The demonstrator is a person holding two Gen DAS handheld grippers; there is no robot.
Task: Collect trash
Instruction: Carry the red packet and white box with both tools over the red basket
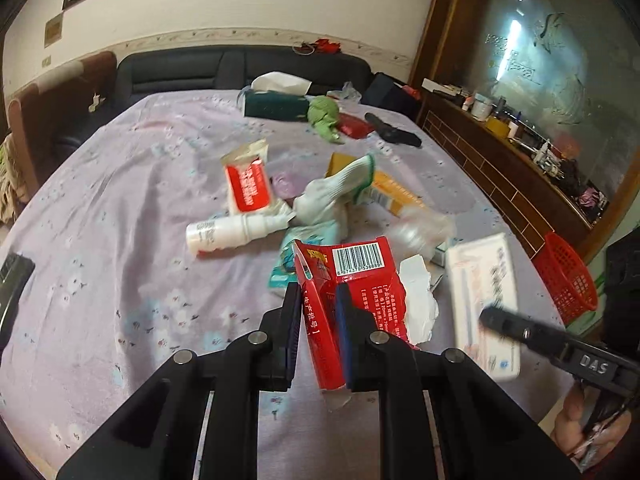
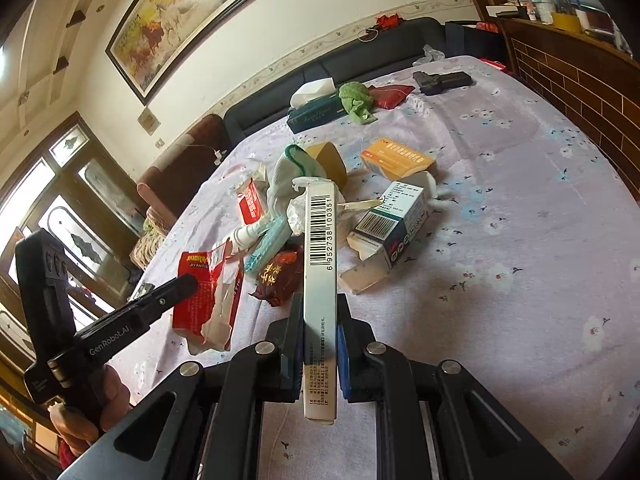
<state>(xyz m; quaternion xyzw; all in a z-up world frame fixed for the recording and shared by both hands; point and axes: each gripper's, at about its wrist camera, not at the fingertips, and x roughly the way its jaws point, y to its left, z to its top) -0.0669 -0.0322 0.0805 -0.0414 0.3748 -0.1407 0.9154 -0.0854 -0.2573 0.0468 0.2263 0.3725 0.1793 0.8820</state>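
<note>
the left gripper (image 1: 318,300) is clamped on a torn red carton (image 1: 348,276), its barcode face up, held above the lilac floral bedspread (image 1: 120,200) at the 6 o'clock edge of the left wrist view. in the right wrist view that same carton (image 2: 200,292) sits at 8 o'clock, with the left gripper (image 2: 176,288) pinching it. the right gripper (image 2: 320,312) is closed on a slim white box (image 2: 320,280) held edge-on, its barcode running along the narrow side; from the left wrist view this box (image 1: 484,300) is blurred at 4 o'clock.

beyond the carton, toward 12 o'clock, lies the trash pile: a white spray bottle (image 1: 228,232) on its side, a red and white packet (image 1: 246,184), a white sock with green cuff (image 1: 340,192) and an orange box (image 1: 396,196). the right wrist view adds a dark red snack wrapper (image 2: 280,276) just beside the white box and an open dark teal medicine box (image 2: 388,232) at 2 o'clock of it.

farther back sit a green tissue box (image 1: 276,104), a green cloth (image 1: 324,116) and a black object (image 1: 392,130). a red plastic basket (image 1: 568,276) stands off the bed at 3 o'clock.
</note>
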